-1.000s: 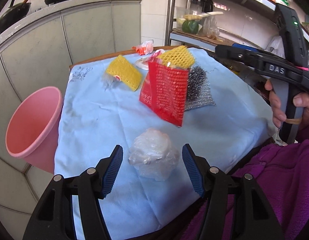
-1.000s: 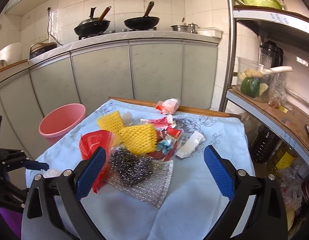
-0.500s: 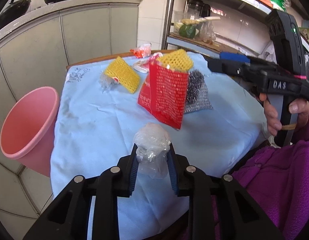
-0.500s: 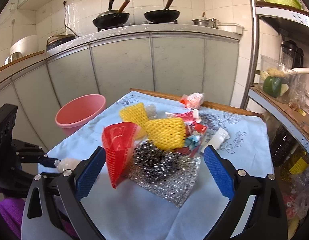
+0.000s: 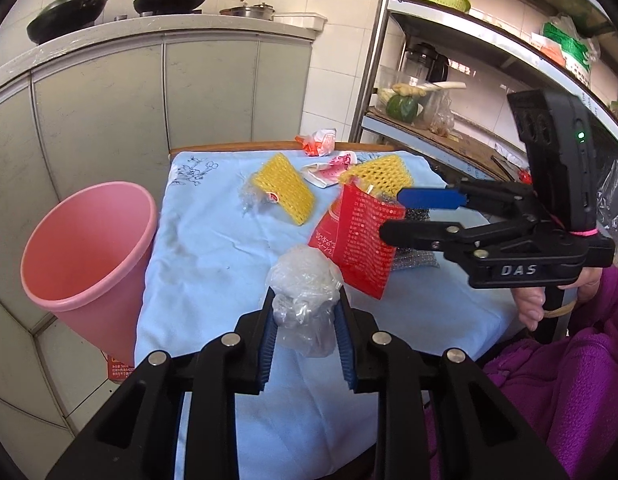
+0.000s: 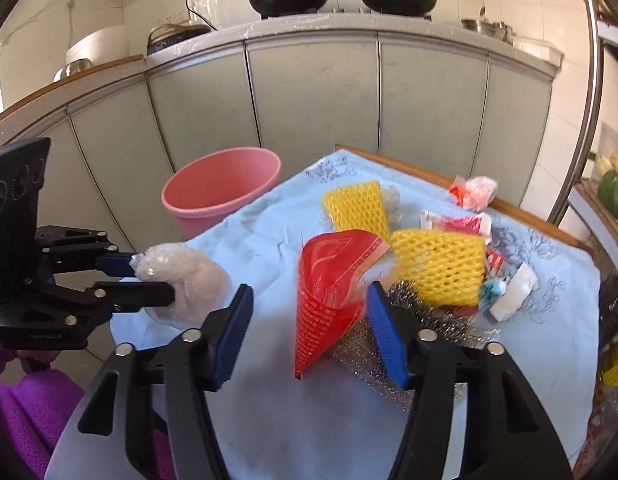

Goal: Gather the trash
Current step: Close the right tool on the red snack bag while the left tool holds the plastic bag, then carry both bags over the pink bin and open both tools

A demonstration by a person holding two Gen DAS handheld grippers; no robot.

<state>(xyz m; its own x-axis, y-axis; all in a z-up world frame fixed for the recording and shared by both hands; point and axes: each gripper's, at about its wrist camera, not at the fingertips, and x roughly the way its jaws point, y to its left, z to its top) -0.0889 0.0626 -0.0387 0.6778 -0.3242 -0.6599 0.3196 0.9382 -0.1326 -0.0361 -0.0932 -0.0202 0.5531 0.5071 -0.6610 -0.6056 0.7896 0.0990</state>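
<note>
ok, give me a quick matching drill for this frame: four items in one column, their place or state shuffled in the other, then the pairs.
Items
1. crumpled clear plastic bag
2. pink bucket
3. red mesh bag
4. right claw

Place or state
A. open, fingers either side of a bag's lower part
B. beside the table's edge, nothing visible inside
C. clamped in the left claw
D. on the blue tablecloth, leaning against the trash pile

Pairs: 1-C, 2-B, 3-D, 4-A
</note>
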